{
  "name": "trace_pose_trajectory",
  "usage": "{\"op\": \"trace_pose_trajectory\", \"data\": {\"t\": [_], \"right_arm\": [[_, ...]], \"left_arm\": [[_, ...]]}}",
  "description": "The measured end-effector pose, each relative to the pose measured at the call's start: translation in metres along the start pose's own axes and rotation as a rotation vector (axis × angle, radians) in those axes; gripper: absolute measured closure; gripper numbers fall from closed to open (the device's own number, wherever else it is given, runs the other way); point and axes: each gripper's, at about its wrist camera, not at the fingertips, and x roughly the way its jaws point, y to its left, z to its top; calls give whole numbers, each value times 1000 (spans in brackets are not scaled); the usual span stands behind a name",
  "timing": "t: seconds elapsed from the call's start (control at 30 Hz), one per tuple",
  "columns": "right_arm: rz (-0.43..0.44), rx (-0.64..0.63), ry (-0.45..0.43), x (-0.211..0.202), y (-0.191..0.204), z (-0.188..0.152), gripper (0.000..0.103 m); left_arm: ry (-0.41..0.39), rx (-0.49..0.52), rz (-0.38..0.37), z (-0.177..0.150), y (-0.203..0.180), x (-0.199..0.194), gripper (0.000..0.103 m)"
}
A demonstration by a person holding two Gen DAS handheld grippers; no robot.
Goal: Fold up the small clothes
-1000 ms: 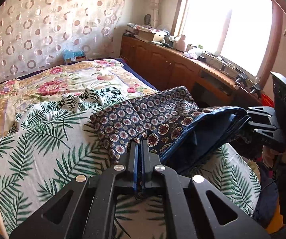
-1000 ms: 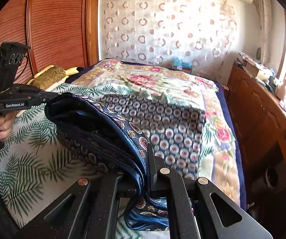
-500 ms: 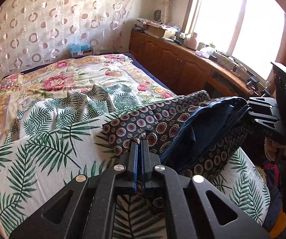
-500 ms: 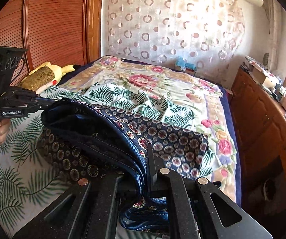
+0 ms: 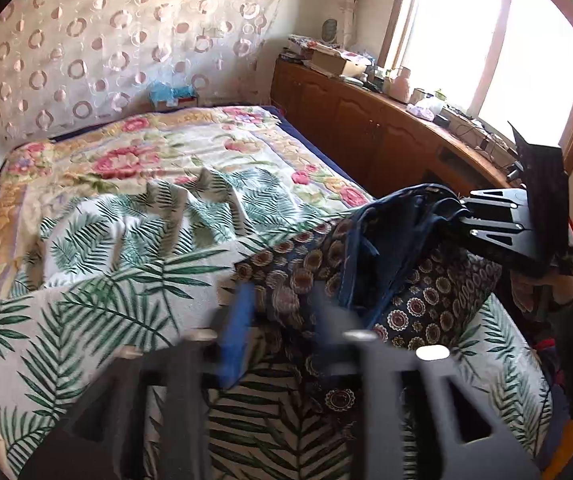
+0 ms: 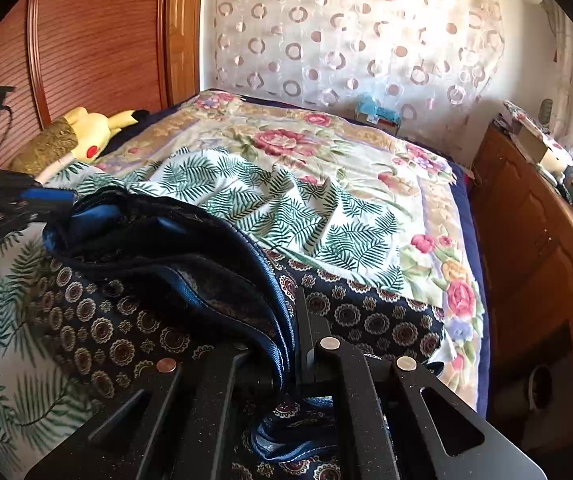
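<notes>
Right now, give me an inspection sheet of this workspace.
Surface: bed under a palm-leaf sheet and floral quilt.
Job's things: navy patterned garment, half folded on the sheet.
Clutter: yellow plush toy, tissue box.
Grippers: left hand-held gripper jaws just opened, cloth between them unpinched; right hand-held gripper shut on the garment's edge.
Cables: nothing seen.
Surroundings: wooden cabinet, circle-print curtain.
</notes>
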Motion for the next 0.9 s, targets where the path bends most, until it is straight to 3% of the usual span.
{"op": "trace_pose_trajectory", "data": {"t": [0.13, 0.17, 0.23, 0.3, 0.37, 0.47, 0.57, 0.63, 0.7, 0.9], "right_arm": [[-15, -7, 15, 6, 1, 9, 99], [-21, -7, 19, 8, 1, 11, 98], [-28, -3, 19, 10, 1, 14, 89], [-53, 6, -7, 4, 0, 18, 56], [-64, 44, -43, -7, -5, 22, 46], [-136, 89, -90, -30, -12, 23, 46], [-150, 117, -103, -51, -16, 14, 45], [-163, 137, -104, -64, -17, 2, 39], [-154, 163, -83, -72, -19, -16, 32], [-157, 211, 34, -64, -28, -57, 32]], "left_arm": [[-10, -36, -29, 1, 9, -2, 30], [-18, -42, -28, 2, 10, -4, 25], [-27, -49, -32, 2, 11, -5, 25], [-24, -47, -26, 1, 11, -4, 25], [-17, -41, -24, 0, 9, 0, 25], [1, -31, -17, -3, 7, 7, 25], [36, -35, -15, -3, 10, 21, 25], [67, -34, -3, -3, 12, 33, 25], [94, -36, 11, -3, 14, 43, 25], [130, -52, -2, -4, 19, 61, 25]]}}
